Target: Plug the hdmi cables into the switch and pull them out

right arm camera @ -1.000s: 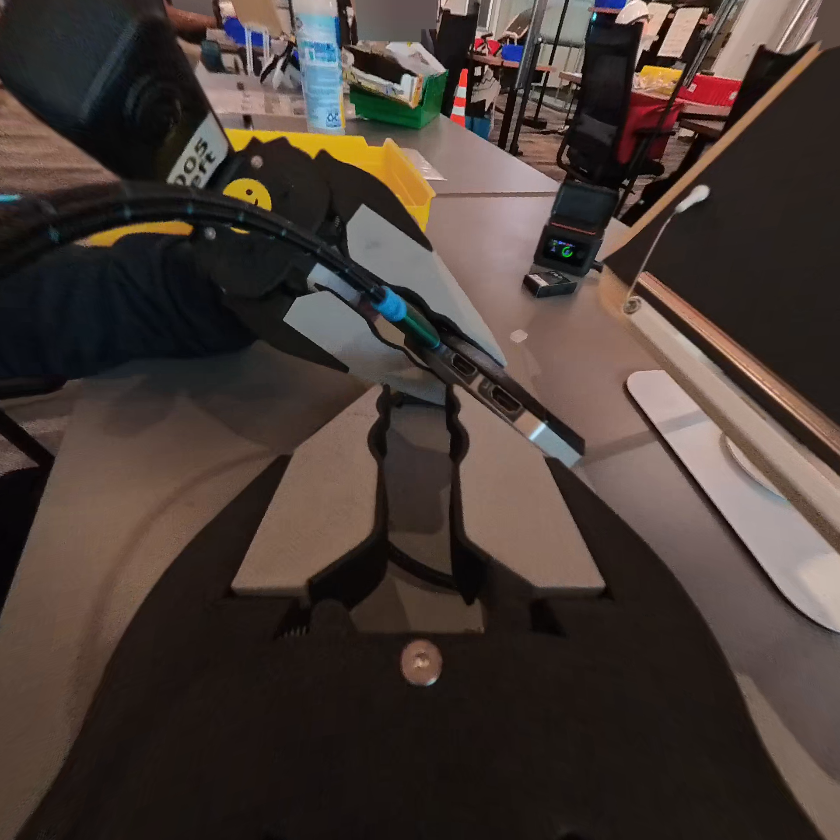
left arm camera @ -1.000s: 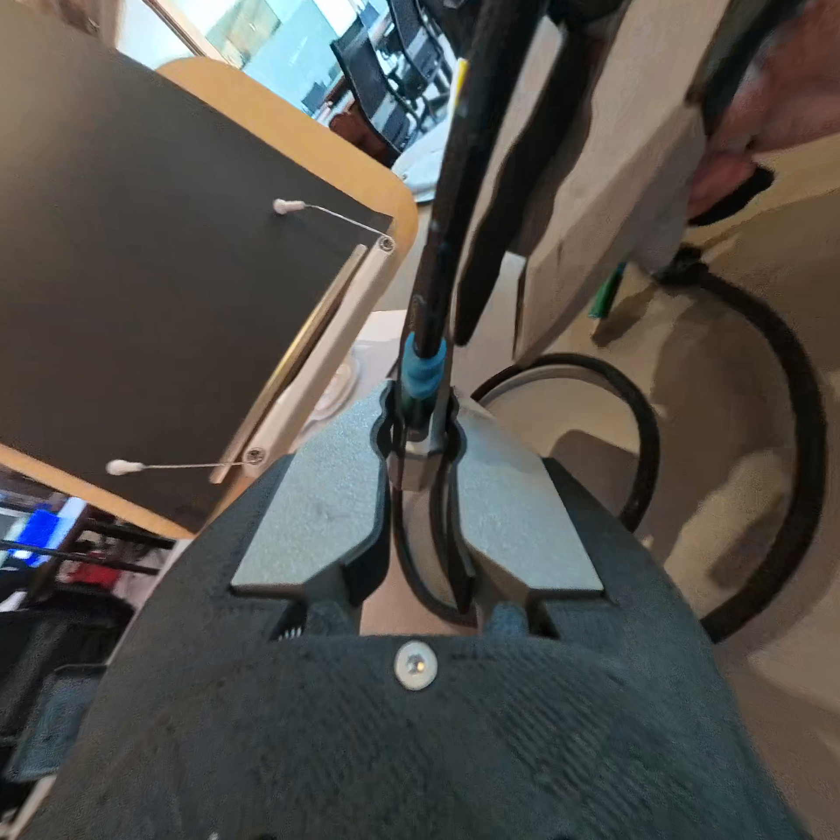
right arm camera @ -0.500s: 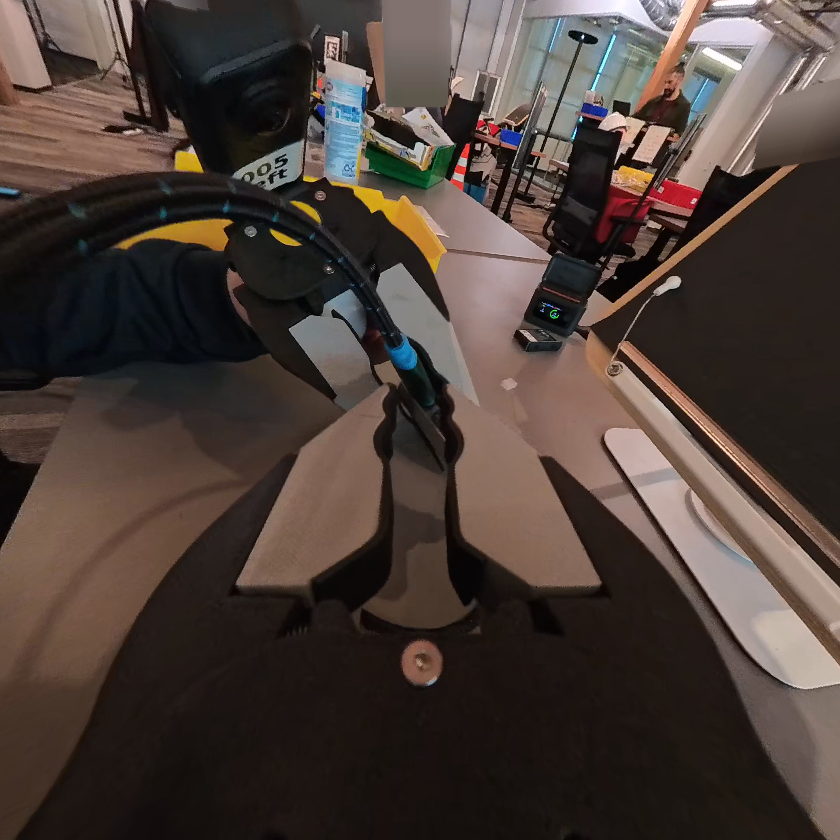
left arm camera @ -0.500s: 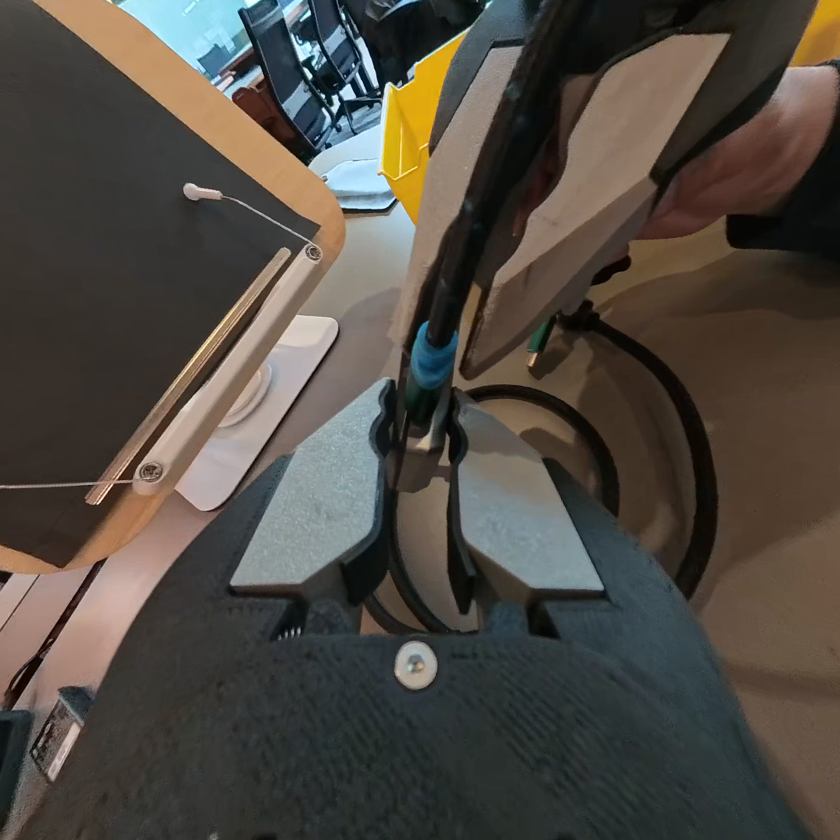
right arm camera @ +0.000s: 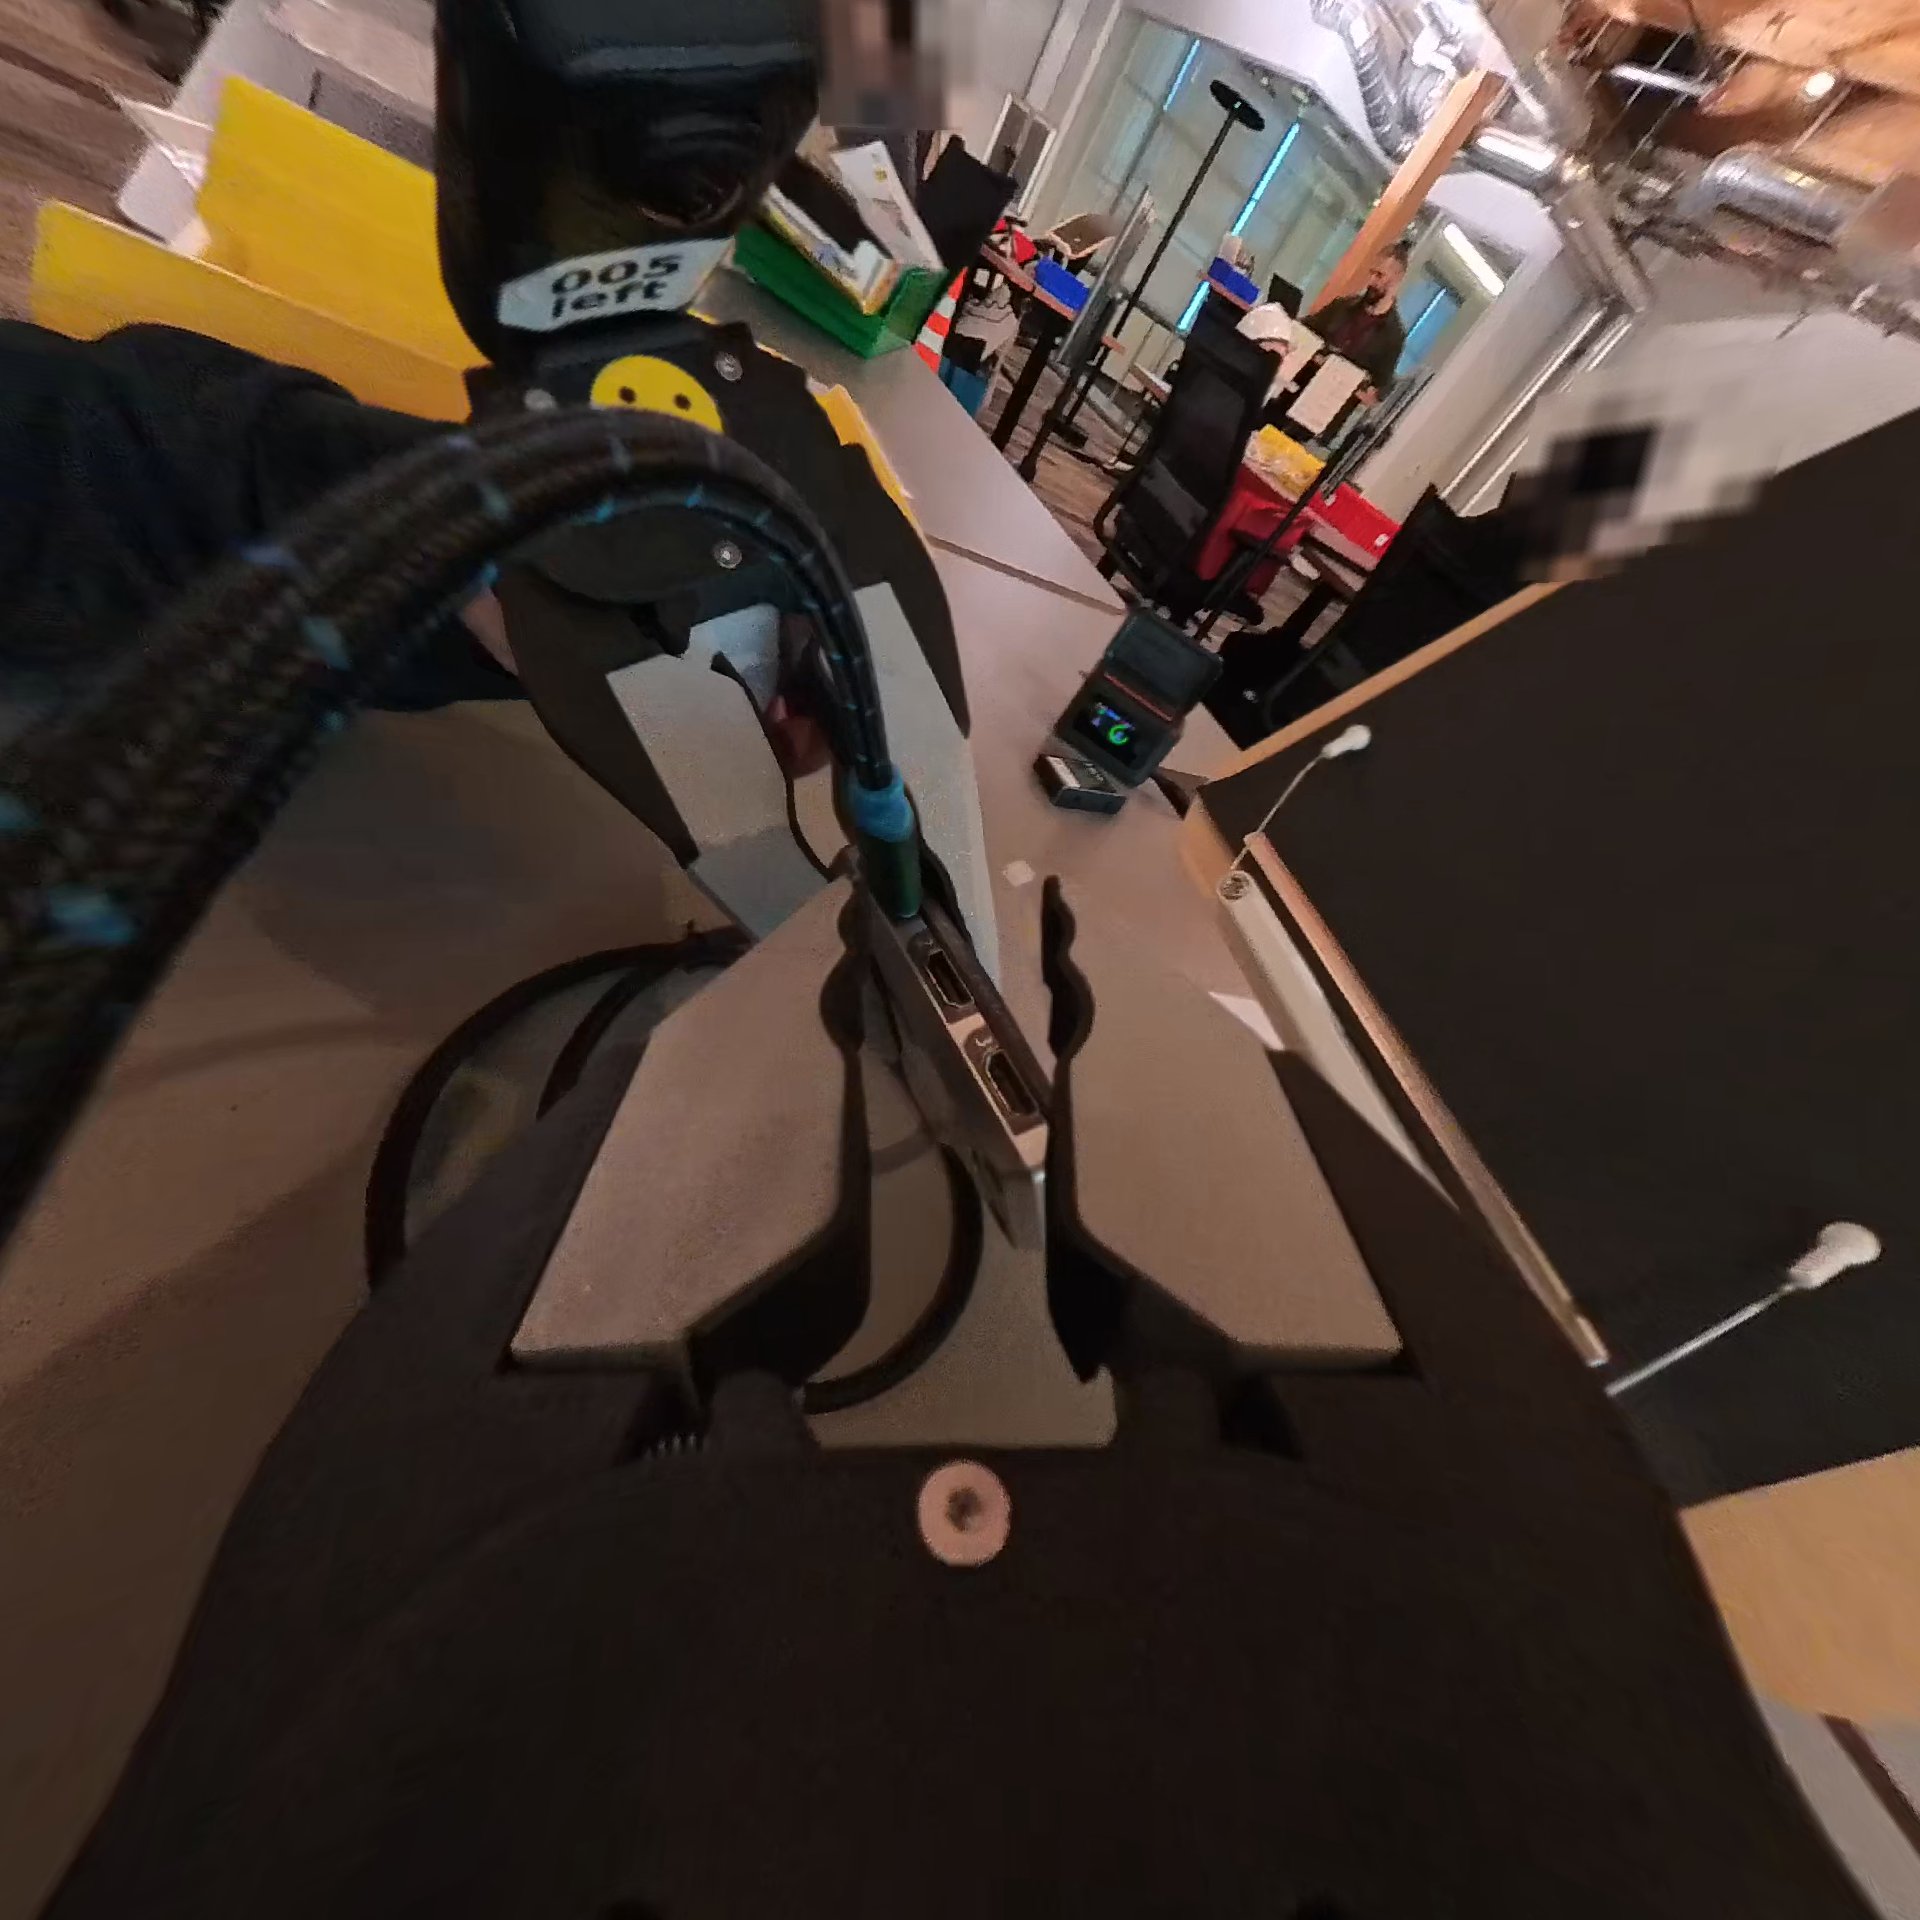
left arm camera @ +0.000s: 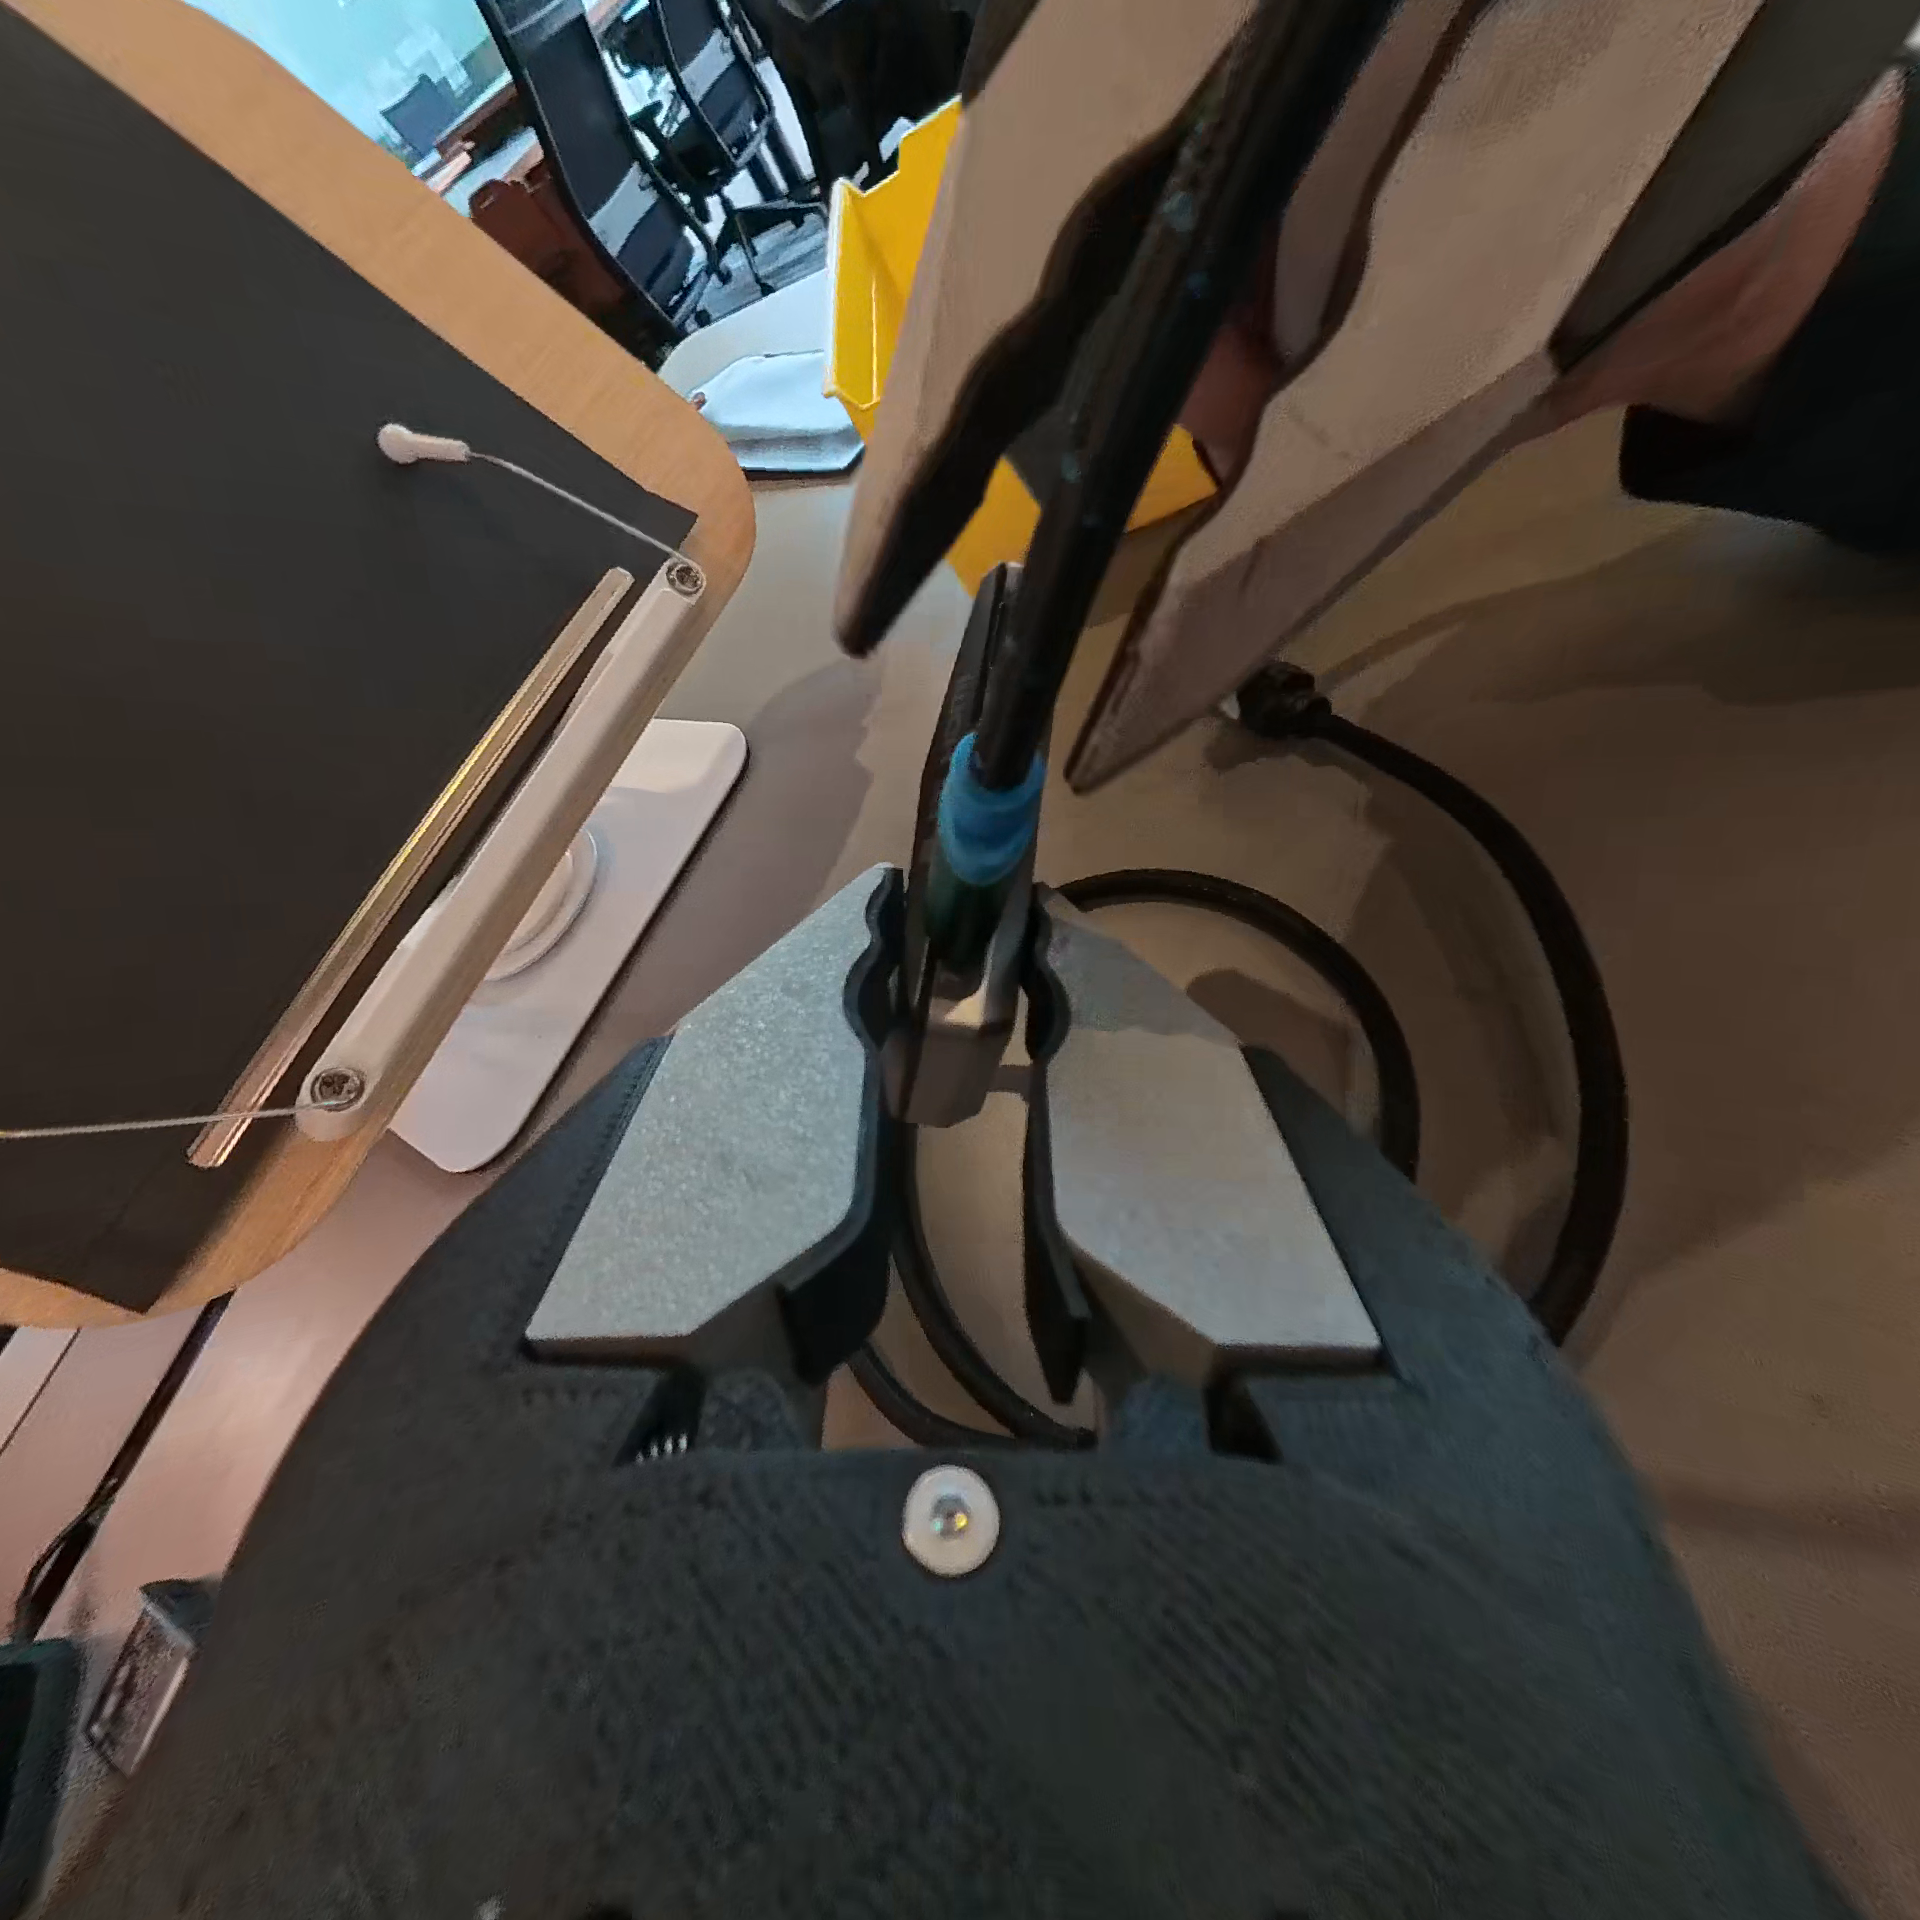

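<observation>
Our left claw (left arm camera: pixel 961 997) is clamped on the slim silver metal HDMI switch (left arm camera: pixel 958 1023), holding it edge-up above the grey tabletop (left arm camera: pixel 1714 1039). A black braided HDMI cable (right arm camera: pixel 312 623) with a blue strain-relief collar (left arm camera: pixel 987 810) sits plugged into the switch's far end. Two ports on the switch (right arm camera: pixel 971 1039) face us empty. Our right claw (right arm camera: pixel 951 987) stands parted, its fingers on either side of the switch, the right one clear of it; the cable runs up between them. More black cable loops (left arm camera: pixel 1558 935) lie on the tabletop below. A black wood-edged board (left arm camera: pixel 260 623) stands tilted at our left.
</observation>
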